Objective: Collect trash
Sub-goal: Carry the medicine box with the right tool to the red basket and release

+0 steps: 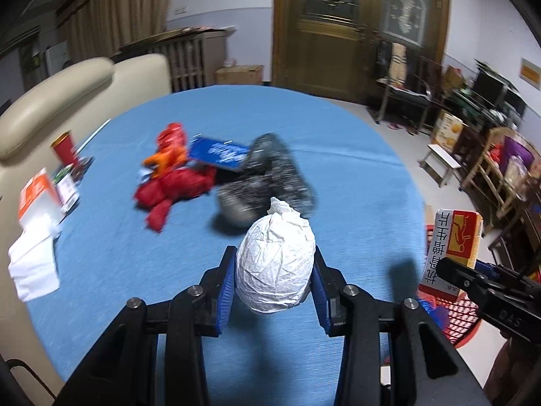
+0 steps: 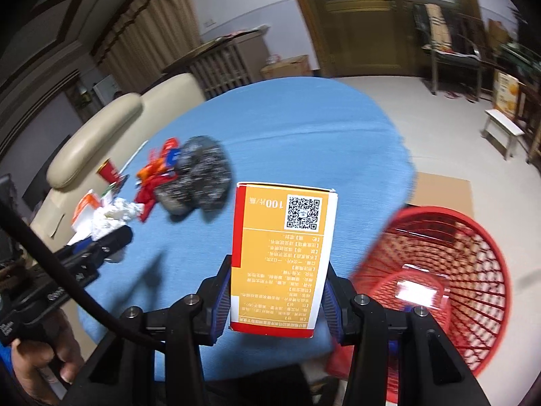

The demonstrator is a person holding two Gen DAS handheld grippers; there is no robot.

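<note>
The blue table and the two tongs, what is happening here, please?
A person is clearing trash from the blue table with two handheld tools. The left tongs grip a crumpled white paper ball above the tabletop. The right tongs hold an orange medicine box, near the red mesh basket beside the table. More litter waits on the table: red wrappers, a dark speckled bag and a red paper cup.
</note>
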